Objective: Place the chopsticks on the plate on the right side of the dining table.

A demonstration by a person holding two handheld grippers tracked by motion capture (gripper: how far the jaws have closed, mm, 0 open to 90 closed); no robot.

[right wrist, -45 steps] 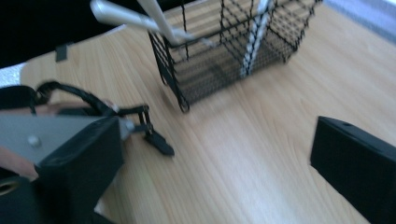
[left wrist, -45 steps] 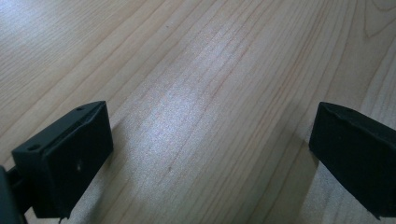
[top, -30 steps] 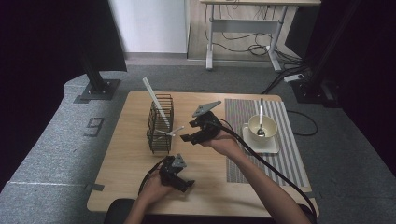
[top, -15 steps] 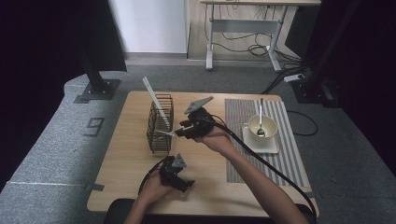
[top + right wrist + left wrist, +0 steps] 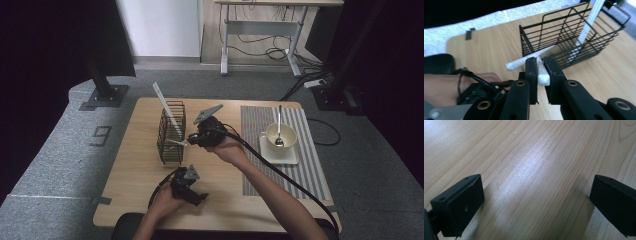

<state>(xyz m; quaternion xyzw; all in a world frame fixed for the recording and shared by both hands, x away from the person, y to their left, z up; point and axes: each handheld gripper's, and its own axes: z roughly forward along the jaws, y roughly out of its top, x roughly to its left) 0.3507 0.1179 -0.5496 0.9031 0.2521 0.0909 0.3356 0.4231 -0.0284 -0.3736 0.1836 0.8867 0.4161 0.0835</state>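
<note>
Two white sticks (image 5: pixel 176 143) poke from the black wire basket (image 5: pixel 171 134) in the high view, where my right gripper (image 5: pixel 192 139) meets them. My left gripper (image 5: pixel 536 202) rests spread over bare table (image 5: pixel 529 150). In the right gripper view my jaws pinch one stick (image 5: pixel 542 72); I should draw it out straight, sparing the wires.

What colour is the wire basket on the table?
Black: the wire basket shows best in the right gripper view.

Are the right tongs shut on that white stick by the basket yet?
Shut: the right tongs have just closed, pads pressing the white stick beside the wire basket.
</note>
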